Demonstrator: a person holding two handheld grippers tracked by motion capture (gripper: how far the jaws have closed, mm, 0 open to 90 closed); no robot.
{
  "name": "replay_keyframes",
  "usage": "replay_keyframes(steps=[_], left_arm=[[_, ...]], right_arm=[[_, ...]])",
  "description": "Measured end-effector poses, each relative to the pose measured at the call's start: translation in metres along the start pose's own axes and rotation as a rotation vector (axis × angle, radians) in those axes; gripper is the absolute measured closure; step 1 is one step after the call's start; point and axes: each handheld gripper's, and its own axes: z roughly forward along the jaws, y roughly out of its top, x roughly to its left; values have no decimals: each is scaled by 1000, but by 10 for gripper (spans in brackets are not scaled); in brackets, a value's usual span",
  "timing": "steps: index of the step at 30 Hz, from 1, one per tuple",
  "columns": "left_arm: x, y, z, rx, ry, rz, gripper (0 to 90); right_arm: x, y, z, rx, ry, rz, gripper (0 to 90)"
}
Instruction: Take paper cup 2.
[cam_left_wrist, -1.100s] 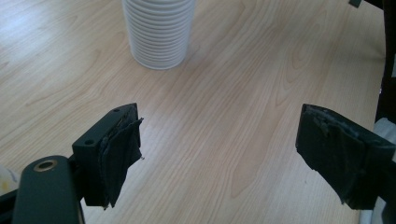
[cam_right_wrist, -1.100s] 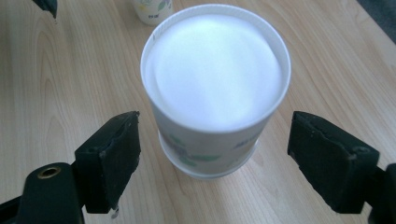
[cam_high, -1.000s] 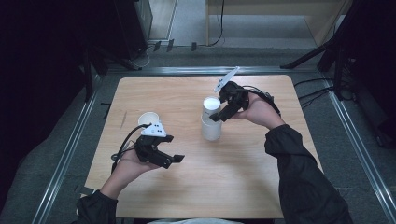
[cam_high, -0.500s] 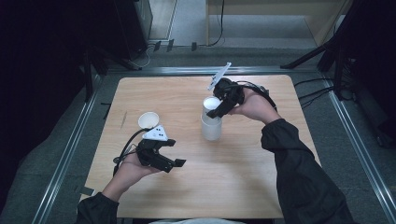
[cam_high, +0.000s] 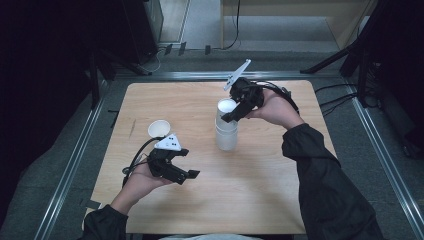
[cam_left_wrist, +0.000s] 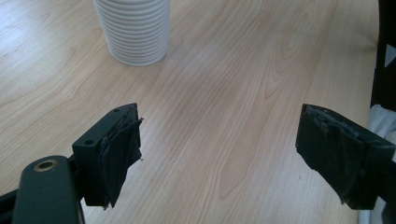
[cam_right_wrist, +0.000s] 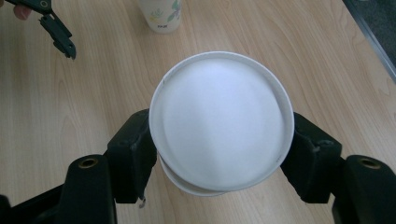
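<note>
Right tool (cam_right_wrist: 219, 154), jaws just closed, grips the top cup (cam_right_wrist: 222, 121) of the mid-surface stack (cam_high: 226, 132); separation pending. Left tool (cam_left_wrist: 233, 154) gapes empty; one cup (cam_high: 159, 128) already stands apart.

The left gripper (cam_left_wrist: 219, 158) is hovering above the pale wooden desk (cam_left_wrist: 243, 84), its two black jaws standing wide apart with bare wood between them. The worn dark pads (cam_left_wrist: 122, 149) are touching nothing. A white ribbed stack of cups (cam_left_wrist: 134, 29) is standing upright on the desk, well beyond the left jaw, near the view's top edge.
</note>
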Motion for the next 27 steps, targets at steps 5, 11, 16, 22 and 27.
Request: replay_keyframes(steps=[5, 11, 16, 22, 27], left_arm=[[1, 3, 2, 0, -6, 9, 141], [5, 6, 6, -16, -34, 2, 141], [10, 10, 11, -11, -50, 3, 141], [14, 16, 13, -19, -56, 10, 141], [17, 21, 15, -26, -66, 14, 141]], right_arm=[[4, 7, -11, 5, -10, 18, 332], [9, 17, -33, -31, -28, 37, 333], [16, 24, -54, -52, -51, 54, 334], [28, 20, -80, -90, -45, 67, 336], [40, 4, -89, -94, -36, 81, 335]])
